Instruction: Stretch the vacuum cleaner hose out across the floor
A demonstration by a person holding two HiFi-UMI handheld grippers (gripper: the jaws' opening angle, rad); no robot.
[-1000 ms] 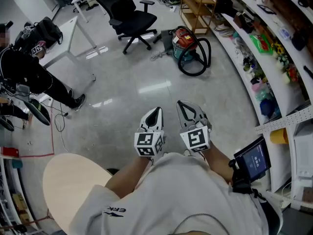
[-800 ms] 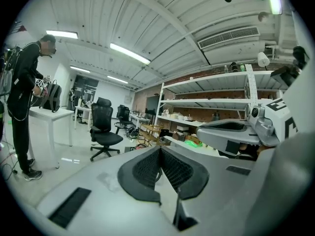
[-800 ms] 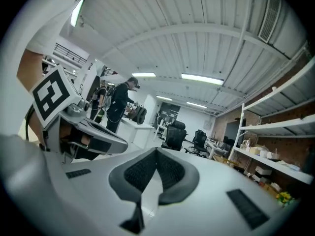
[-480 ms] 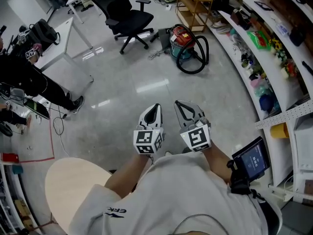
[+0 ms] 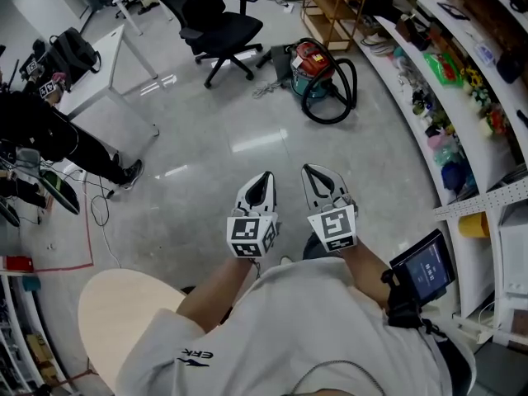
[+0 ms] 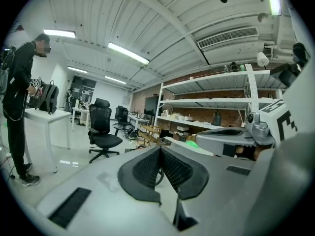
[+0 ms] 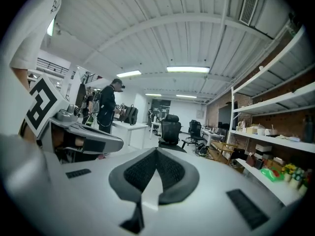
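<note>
My left gripper (image 5: 265, 176) and right gripper (image 5: 317, 170), both closed and empty, face open floor (image 5: 247, 151) short of the coiled vacuum hose (image 5: 324, 122).

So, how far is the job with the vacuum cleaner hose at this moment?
Done: nothing yet. The hose lies coiled in a loop on the floor beside the red vacuum cleaner.
In hand: nothing. The left gripper and the right gripper are both shut and empty, held in front of the person, well away from the hose.
Left: reach the hose, grip it, and pull it out across the floor.
</note>
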